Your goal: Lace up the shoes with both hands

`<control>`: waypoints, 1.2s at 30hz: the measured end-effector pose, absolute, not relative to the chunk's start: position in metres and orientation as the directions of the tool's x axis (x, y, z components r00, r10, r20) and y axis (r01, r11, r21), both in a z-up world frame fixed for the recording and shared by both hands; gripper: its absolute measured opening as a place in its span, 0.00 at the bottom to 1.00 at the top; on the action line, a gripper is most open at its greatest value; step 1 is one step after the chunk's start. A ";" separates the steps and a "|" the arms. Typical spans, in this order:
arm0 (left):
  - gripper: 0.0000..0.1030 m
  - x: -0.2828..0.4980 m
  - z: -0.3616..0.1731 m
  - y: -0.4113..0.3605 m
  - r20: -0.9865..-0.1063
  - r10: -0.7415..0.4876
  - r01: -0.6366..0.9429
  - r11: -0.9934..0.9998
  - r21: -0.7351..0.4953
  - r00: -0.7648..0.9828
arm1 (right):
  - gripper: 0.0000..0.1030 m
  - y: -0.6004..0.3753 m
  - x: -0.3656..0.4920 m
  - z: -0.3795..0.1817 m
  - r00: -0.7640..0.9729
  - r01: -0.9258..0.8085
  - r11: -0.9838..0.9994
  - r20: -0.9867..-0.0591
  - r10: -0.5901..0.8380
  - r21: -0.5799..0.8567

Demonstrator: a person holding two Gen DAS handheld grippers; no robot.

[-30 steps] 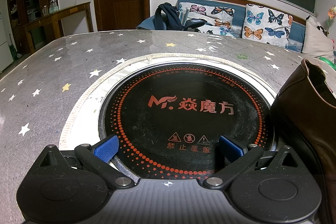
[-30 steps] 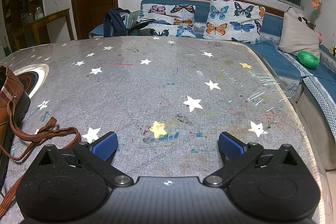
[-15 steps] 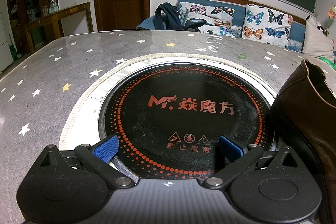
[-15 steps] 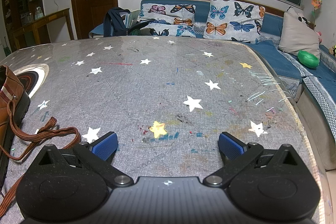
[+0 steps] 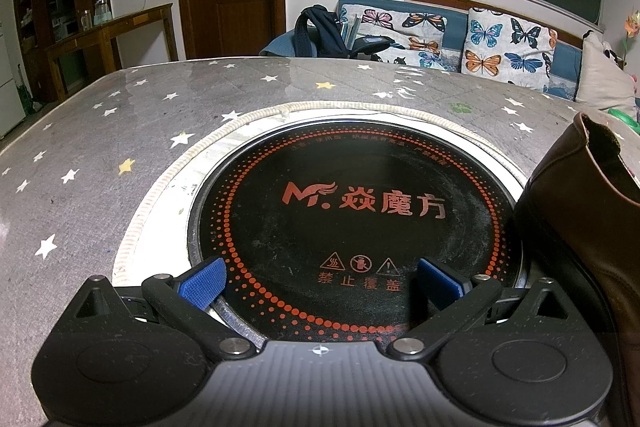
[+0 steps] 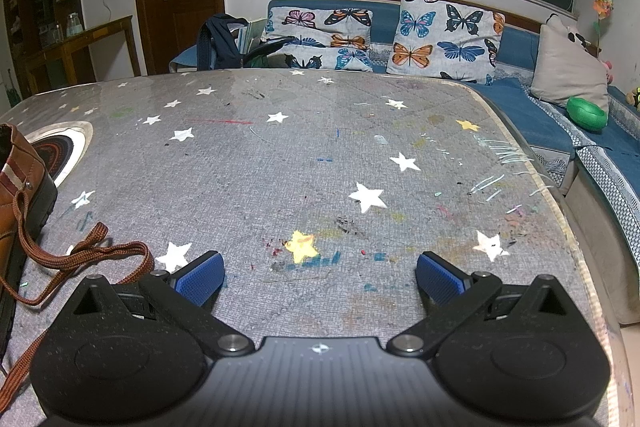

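I see both tongs spread wide and empty: left tongs (image 5: 320, 281) over the hob (image 5: 356, 223), shoe (image 5: 592, 227) at their right; right tongs (image 6: 320, 277) beside the loose lace (image 6: 86, 257) (lying on the worktop (image 6: 320, 155)).

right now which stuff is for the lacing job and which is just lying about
For the job: brown shoe, brown lace, left gripper, right gripper, both open.

Lying about: round hotplate, butterfly cushions, backpack, green bowl.
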State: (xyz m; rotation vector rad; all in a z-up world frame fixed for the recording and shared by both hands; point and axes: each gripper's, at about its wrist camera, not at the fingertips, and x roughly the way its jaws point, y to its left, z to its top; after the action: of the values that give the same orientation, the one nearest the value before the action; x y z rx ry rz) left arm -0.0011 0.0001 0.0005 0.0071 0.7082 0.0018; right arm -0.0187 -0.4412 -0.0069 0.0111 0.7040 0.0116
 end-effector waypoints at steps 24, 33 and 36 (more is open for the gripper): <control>1.00 -0.001 0.000 0.001 -0.650 0.004 0.001 1.000 0.008 0.760 | 1.00 -0.445 -0.019 -0.007 0.761 -0.007 1.000 -0.648 0.018 0.019; 1.00 0.000 -0.001 -0.001 -0.651 0.006 0.002 1.000 0.012 0.759 | 1.00 -0.443 -0.019 -0.007 0.760 -0.007 1.000 -0.649 0.016 0.016; 1.00 -0.002 -0.001 -0.003 -0.652 0.006 0.004 1.000 0.014 0.758 | 1.00 -0.442 -0.018 -0.006 0.758 -0.006 1.000 -0.652 0.014 0.014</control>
State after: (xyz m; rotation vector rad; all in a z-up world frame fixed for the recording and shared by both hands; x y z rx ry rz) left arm -0.0024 -0.0032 -0.0006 0.0147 0.7108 0.0006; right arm -0.0183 -0.4418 -0.0064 0.0109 0.7105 0.0110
